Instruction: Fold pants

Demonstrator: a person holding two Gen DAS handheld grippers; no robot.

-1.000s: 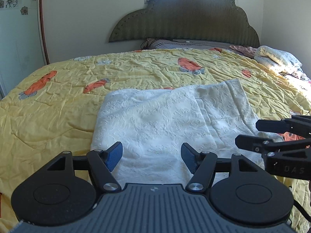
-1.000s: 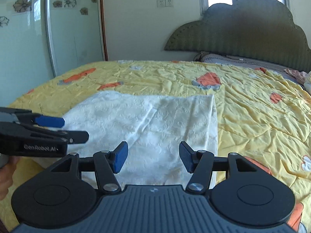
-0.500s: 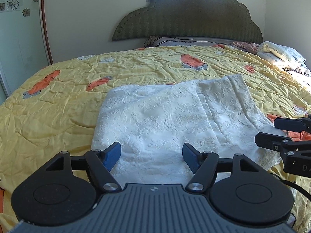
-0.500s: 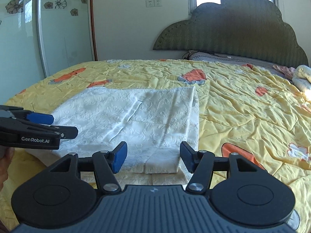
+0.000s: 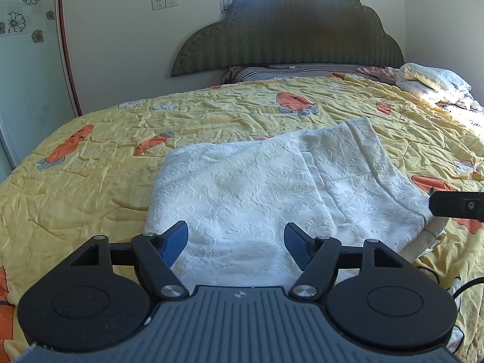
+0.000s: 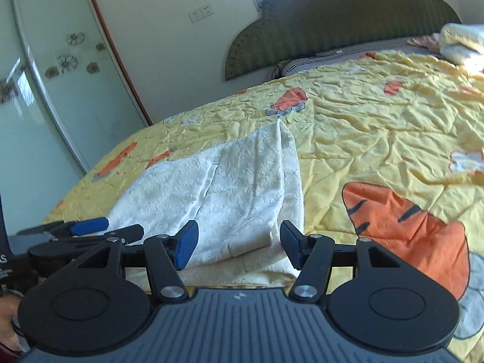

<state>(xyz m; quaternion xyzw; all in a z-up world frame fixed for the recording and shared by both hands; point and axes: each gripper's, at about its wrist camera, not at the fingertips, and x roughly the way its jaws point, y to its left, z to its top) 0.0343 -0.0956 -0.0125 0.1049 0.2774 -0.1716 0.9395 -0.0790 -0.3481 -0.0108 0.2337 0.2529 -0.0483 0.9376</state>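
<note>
On the yellow bedspread [image 5: 90,199] the white pants [image 5: 257,187] lie flat, partly folded. We hold the left gripper [image 5: 236,242] and right gripper [image 6: 239,242] spread wide and empty over the near edge, probably lining up for the next fold.

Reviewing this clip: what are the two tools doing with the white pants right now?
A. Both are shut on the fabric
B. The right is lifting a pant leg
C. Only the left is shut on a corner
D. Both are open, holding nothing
D: the left tool and right tool both have their jaws spread, with the white pants lying flat on the yellow bedspread.
</note>
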